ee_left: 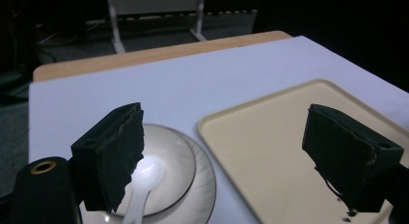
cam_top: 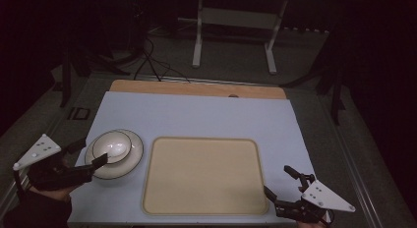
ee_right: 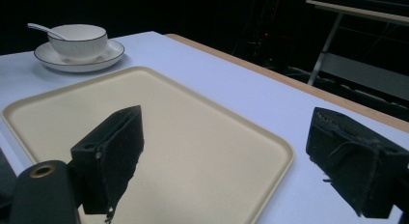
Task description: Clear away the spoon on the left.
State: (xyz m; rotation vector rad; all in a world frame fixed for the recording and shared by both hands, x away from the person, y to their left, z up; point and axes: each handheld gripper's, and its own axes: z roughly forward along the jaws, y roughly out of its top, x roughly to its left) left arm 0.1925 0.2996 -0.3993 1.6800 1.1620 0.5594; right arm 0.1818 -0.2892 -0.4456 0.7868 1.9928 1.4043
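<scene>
right gripper: nearest the person, low at the right of the high view, just off the near right corner of the tray. Jaws spread wide, nothing between them. In the right gripper view its own two black jaws stand far apart, one over the tray, one over the blue mat.
left gripper: left edge of the table, grey three-cornered plate on top, held by a hand in a dark sleeve. Jaws spread, nothing pinched. One jaw tip lies at the near left rim of the plate, the other out by the far left rim. Touching or not: cannot tell.
spoon: white, lying in the bowl, handle running toward the left gripper, partly hidden behind the left jaw in the left gripper view. In the right gripper view the handle sticks out over the bowl rim.
bowl: white with a dark rim line, sitting upright on the plate.
plate: white, dark rim line, on the mat just left of the tray, near but apart from it.
tray: cream, rounded corners, flat on the mat, middle of the near side, bare.
mat: pale blue, covers most of the tabletop.
table: wooden strip showing along the far edge past the mat.
frame: white, two legs, on the dark floor beyond the table.
</scene>
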